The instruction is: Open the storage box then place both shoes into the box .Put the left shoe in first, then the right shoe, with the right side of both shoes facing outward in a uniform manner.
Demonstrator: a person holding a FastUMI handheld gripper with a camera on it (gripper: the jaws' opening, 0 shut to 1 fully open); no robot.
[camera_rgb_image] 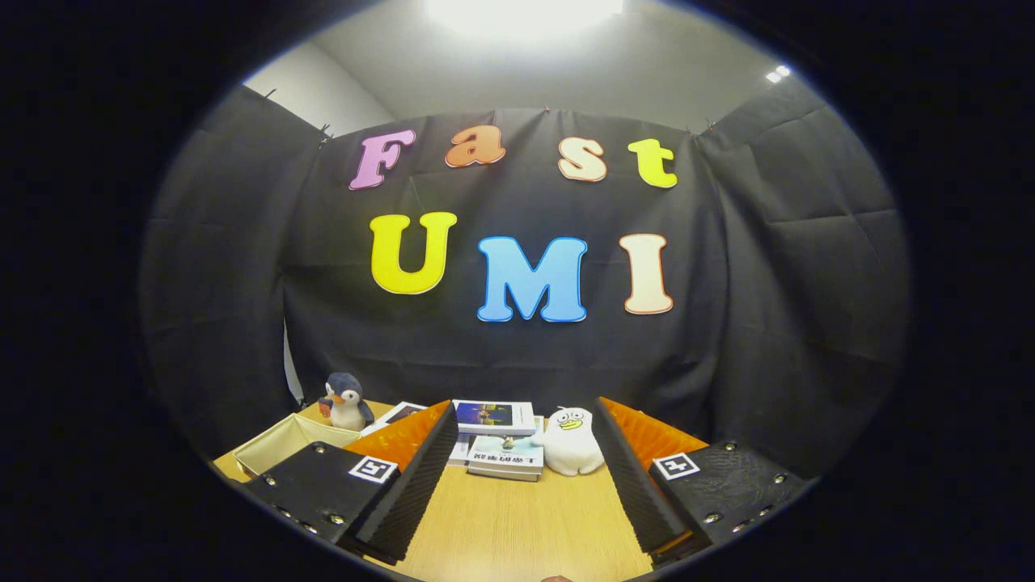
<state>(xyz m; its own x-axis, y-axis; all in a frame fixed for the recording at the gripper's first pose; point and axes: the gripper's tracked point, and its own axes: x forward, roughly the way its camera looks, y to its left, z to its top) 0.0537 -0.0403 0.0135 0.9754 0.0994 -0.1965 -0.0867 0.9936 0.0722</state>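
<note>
1. The gripper [517,493] is held level above the wooden table [517,533]; its 2 fingers are spread wide apart and nothing is pinched between them.
2. Beyond the fingers, a stack of books [500,440] is seen, with a white plush duck [571,440] just beside it; a plush penguin [346,401] stands near an open cream tray [279,444].
3. Where the storage box and the 2 shoes lie cannot be told; none of them is seen on the table ahead.
4. Progress cannot be settled; empty, spread fingers fit both an early and a finished stage.
</note>
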